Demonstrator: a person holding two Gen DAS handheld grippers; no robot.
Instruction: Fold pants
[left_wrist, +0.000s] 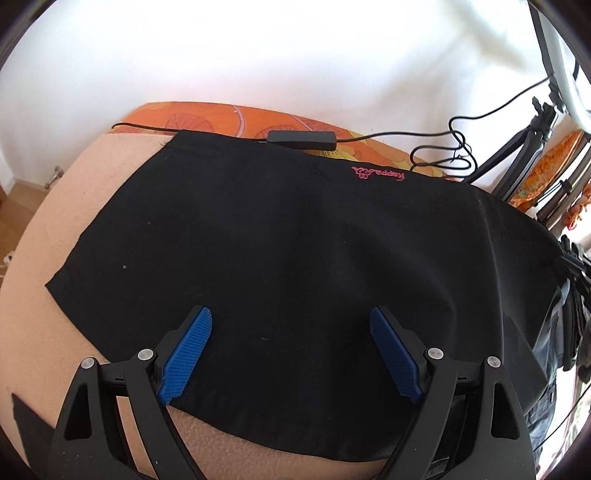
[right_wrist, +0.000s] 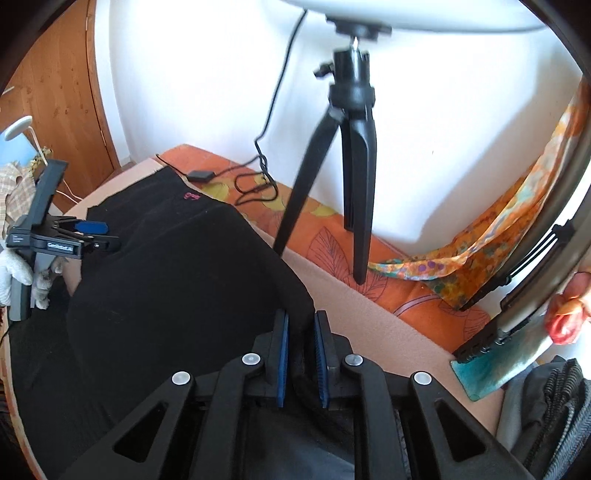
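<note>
Black pants with a small pink logo lie spread on a peach blanket. My left gripper is open, its blue pads wide apart just above the near edge of the pants, holding nothing. It also shows at the left of the right wrist view, held by a white-gloved hand. My right gripper is shut on a raised fold of the pants at their right edge, with black cloth pinched between the blue pads.
A black tripod stands on the orange patterned sheet behind the pants. A black cable with an inline box lies along the far edge. An orange scarf hangs at right. A wooden door is at left.
</note>
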